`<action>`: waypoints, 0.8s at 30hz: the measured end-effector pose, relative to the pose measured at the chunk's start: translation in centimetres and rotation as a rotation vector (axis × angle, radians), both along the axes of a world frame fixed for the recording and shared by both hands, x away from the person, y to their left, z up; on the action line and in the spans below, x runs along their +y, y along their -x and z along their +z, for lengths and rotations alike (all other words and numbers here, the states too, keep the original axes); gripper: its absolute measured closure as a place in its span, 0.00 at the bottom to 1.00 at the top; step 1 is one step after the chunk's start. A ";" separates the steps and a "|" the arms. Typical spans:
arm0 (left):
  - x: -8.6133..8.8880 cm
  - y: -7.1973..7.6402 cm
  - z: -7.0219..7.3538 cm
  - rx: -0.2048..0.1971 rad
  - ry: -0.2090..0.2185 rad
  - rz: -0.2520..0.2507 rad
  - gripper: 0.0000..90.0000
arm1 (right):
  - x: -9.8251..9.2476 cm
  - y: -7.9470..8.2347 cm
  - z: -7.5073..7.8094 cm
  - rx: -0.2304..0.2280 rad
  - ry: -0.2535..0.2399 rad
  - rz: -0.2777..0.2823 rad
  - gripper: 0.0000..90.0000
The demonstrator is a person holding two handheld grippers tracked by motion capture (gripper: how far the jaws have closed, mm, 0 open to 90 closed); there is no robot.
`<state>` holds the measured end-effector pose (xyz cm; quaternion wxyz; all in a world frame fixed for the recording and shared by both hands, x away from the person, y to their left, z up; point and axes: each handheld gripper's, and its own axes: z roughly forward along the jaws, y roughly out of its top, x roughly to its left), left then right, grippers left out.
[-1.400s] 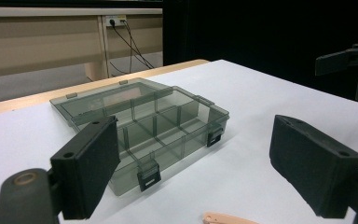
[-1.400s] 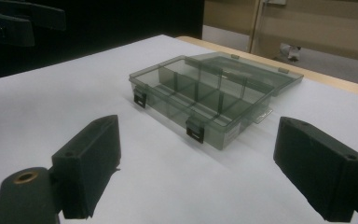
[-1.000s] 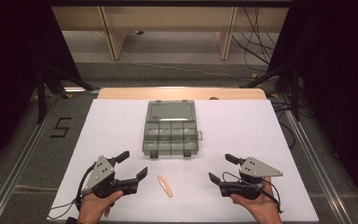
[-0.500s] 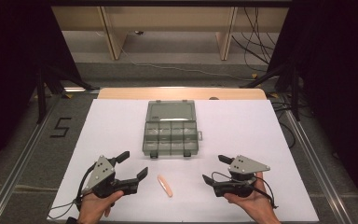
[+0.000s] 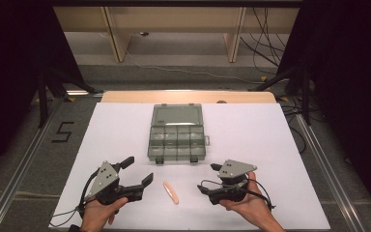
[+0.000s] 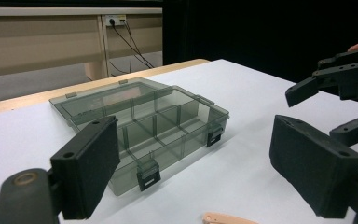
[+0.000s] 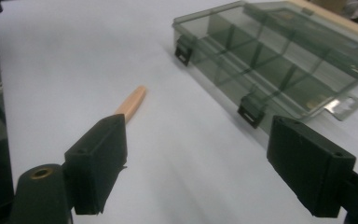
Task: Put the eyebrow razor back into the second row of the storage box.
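Observation:
A smoky clear compartment box (image 5: 177,133) lies closed at the middle of the white table, its two latches facing me. A short peach-coloured stick (image 5: 171,192) lies flat in front of it, between my two grippers. My left gripper (image 5: 140,169) stands open to the left of the stick, nothing in its jaws. My right gripper (image 5: 207,178) is open on the stick's right, pointing left at it; its jaws have just been closing a little with nothing between them. The right gripper view has the stick (image 7: 133,102) ahead of the left jaw and the box (image 7: 279,60) beyond.
The white table top (image 5: 251,130) ends in a wooden strip at the far side. Bare white surface lies left and right of the box. A "5" mark (image 5: 63,131) is on the floor at left, with cables and shelving beyond the table.
My right gripper has slid left toward the stick and its jaws have narrowed slightly. The left gripper, the stick and the box have stayed put.

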<state>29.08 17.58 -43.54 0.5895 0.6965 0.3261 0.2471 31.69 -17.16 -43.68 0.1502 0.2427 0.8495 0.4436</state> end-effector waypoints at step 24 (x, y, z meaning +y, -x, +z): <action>0.1 0.1 0.0 0.007 0.015 0.006 0.17 | 6.7 -2.6 0.0 0.123 0.218 0.124 0.29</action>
